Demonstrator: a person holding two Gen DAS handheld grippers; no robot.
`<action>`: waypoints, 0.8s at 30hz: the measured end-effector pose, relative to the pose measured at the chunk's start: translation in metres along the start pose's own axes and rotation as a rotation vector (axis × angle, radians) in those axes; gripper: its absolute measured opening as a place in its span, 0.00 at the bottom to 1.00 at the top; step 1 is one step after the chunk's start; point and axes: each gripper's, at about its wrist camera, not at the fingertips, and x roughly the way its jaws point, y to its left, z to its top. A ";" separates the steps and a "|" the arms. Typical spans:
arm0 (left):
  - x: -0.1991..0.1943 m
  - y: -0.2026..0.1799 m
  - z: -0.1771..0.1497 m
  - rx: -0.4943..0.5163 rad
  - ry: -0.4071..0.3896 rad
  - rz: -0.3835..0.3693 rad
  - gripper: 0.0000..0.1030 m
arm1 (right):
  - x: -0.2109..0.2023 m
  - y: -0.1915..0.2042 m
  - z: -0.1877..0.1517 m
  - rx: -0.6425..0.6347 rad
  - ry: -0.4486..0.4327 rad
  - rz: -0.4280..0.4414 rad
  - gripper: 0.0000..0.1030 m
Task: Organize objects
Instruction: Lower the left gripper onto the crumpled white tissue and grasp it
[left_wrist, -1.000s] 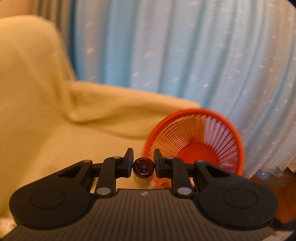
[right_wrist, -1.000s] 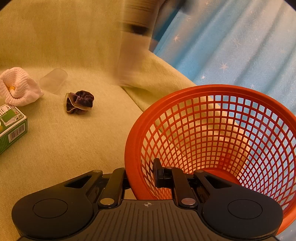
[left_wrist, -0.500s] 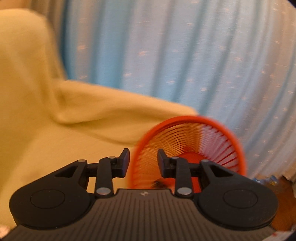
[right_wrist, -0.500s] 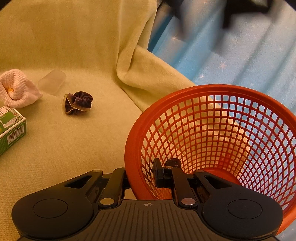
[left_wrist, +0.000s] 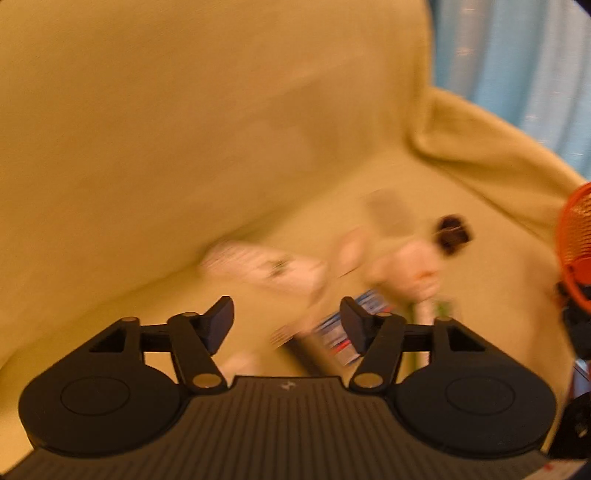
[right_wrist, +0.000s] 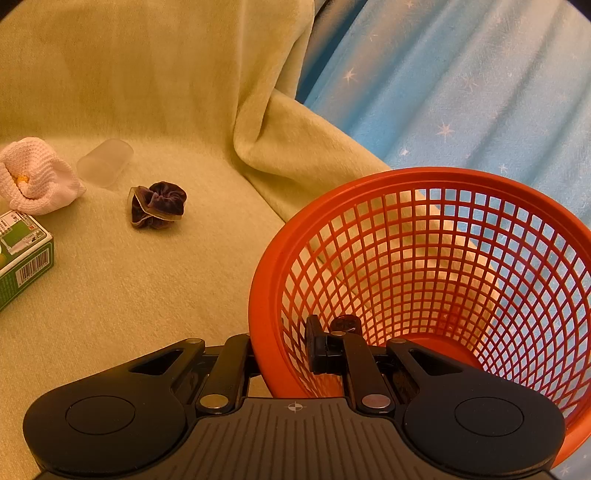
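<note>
Right gripper: clamped on basket rim. Left gripper: empty, opening. Risk: basket tipping, bottle spilling if clamp slips.

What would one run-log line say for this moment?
left gripper: jaws opening, empty | right gripper: clamped on orange basket rim | small bottle: in basket | scrunchie, green box: on couch

Yellow-green sofa throw, blue star-print curtain behind it
</note>
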 end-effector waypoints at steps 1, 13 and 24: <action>0.001 0.007 -0.006 -0.004 0.010 0.024 0.64 | 0.001 0.000 0.000 -0.002 0.001 0.000 0.08; 0.021 0.014 -0.063 0.014 0.141 0.041 0.71 | -0.004 0.004 -0.003 -0.022 0.005 -0.006 0.08; 0.032 0.016 -0.073 0.028 0.207 0.066 0.30 | -0.005 0.004 -0.005 -0.027 0.006 -0.007 0.08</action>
